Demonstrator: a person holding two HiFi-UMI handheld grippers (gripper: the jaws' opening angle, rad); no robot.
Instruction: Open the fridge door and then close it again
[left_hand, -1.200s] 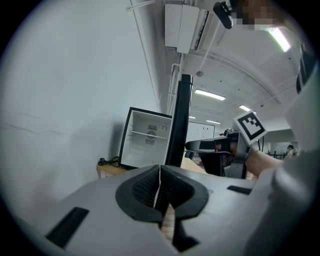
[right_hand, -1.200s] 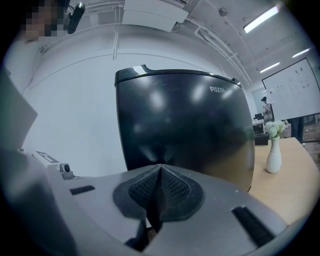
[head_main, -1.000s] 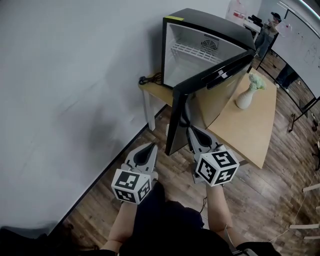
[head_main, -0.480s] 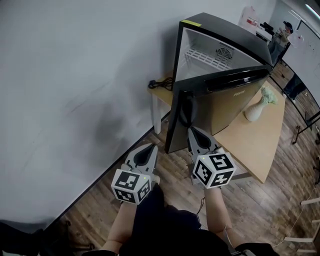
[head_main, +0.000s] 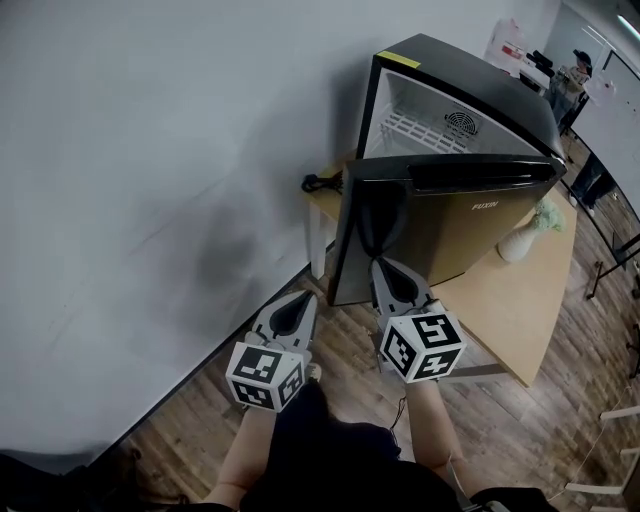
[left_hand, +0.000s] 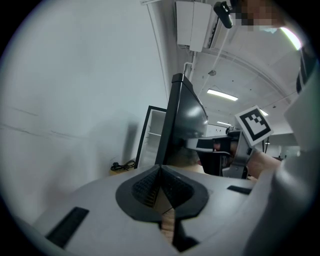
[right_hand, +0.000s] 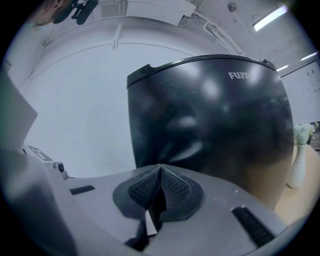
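The black mini fridge (head_main: 470, 80) stands on a wooden table (head_main: 505, 310). Its fridge door (head_main: 450, 225) is partly open, and a wire shelf (head_main: 430, 130) shows behind it. The right gripper (head_main: 386, 264), jaws pressed together and empty, has its tip at the door's outer face near the lower edge. The left gripper (head_main: 300, 298), jaws likewise together on nothing, hangs left of the door's near edge, apart from it. A white vase (head_main: 520, 240) shows past the door's right end.

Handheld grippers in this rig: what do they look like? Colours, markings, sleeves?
The left gripper and right gripper both have light grey shells tapering to a point, with dark ribbed pads. Each carries a white cube with black square markers. The forearms are bare; the clothing is dark.
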